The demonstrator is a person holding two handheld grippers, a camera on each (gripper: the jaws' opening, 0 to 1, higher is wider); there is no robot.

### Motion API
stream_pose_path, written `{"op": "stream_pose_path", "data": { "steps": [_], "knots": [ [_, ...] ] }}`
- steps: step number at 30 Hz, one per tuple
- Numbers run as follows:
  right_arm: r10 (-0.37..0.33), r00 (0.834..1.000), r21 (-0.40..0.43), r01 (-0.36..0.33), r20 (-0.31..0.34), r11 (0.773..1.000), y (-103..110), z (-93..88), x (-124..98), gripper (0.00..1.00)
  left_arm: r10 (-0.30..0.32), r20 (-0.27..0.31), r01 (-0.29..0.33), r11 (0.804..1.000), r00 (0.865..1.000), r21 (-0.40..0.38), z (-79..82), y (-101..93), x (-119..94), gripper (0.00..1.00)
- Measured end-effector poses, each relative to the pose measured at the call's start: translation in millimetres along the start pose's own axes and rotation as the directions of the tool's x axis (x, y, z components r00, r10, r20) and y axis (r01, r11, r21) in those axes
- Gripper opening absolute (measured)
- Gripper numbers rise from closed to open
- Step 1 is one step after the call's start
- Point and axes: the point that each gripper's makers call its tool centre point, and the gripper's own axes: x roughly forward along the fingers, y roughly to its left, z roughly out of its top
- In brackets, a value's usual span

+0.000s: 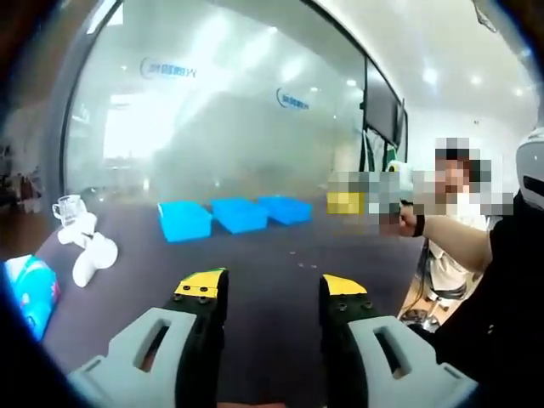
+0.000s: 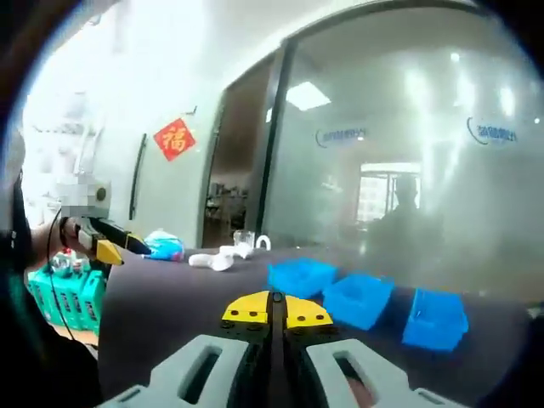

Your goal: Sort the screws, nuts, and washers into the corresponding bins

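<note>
Although the three blue bins stand in a row on the dark table, the hardware to be sorted is barely legible: a few small specks lie on the tabletop in front of the bins in the left gripper view, and whether they are screws, nuts or washers cannot be told. In the right gripper view the same bins sit well ahead of the jaws.

The left gripper holds its jaws apart with nothing between them. The right gripper has its yellow tips pressed together, also empty.

Probable faults from this position:
- Misidentification. The parts are tiny and low in contrast against the dark surface; a wrong bin is likely if a part is taken without a closer approach.
- Failed pickup. Flat washers may slip from the jaws or skid across the table.
- Collision. A white object and a blue packet lie at the table edge, near the left gripper's sweep.
</note>
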Motion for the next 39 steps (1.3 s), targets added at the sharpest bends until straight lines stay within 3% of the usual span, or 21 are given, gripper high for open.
{"op": "stream_pose_path", "data": {
  "steps": [8,13,18,24,32,39],
  "knots": [
    [-0.057,0.998,0.006,0.056,0.016,0.998,-35.0,13.0,30.7,0.01,0.029,0.019,-0.029,1.000,0.999,-0.008,3.3,6.8,0.6,0.42],
    [-0.093,0.996,-0.001,0.093,-0.001,0.996,-67.1,12.7,63.6,0.01,0.030,0.024,-0.030,0.999,0.999,-0.011,5.0,7.6,1.7,0.42],
    [-0.171,0.985,0.009,0.171,-0.026,0.985,-104.6,8.8,96.0,0.01,0.029,0.029,-0.029,0.999,0.999,-0.014,6.4,7.2,1.3,0.42],
    [-0.217,0.975,0.010,0.218,-0.053,0.976,-132.3,5.2,131.8,0.01,0.039,0.037,-0.038,0.999,0.999,-0.028,4.5,8.2,0.7,0.41],
    [-0.231,0.968,-0.005,0.231,-0.095,0.973,-143.3,2.2,167.5,0.01,0.038,0.037,-0.037,0.999,0.999,-0.034,4.0,8.4,-1.1,0.41],
    [-0.248,0.958,-0.018,0.248,-0.141,0.969,-148.8,-10.8,181.9,0.01,0.036,0.039,-0.034,0.999,0.999,-0.034,6.5,7.3,-2.4,0.41]
  ]
}}
